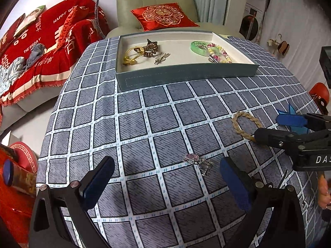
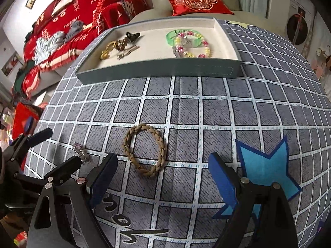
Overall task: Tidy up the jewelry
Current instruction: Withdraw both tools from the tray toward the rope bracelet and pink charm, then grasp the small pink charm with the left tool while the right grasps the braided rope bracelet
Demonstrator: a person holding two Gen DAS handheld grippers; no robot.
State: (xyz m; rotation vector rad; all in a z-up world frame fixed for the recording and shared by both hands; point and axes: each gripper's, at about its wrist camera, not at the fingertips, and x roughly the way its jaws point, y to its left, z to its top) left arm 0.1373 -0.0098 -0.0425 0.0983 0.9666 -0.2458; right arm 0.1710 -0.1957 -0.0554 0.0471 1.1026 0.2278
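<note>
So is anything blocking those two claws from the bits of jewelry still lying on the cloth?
Nothing visible. The left gripper hangs open over the pink-stoned silver piece, and the right gripper hangs open just short of the braided bracelet. Only bare checked cloth lies between them and the tray.

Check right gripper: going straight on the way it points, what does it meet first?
Probably the braided bracelet, lying between the open fingers just ahead of the right gripper; depth is uncertain, so maybe bare tablecloth first.
</note>
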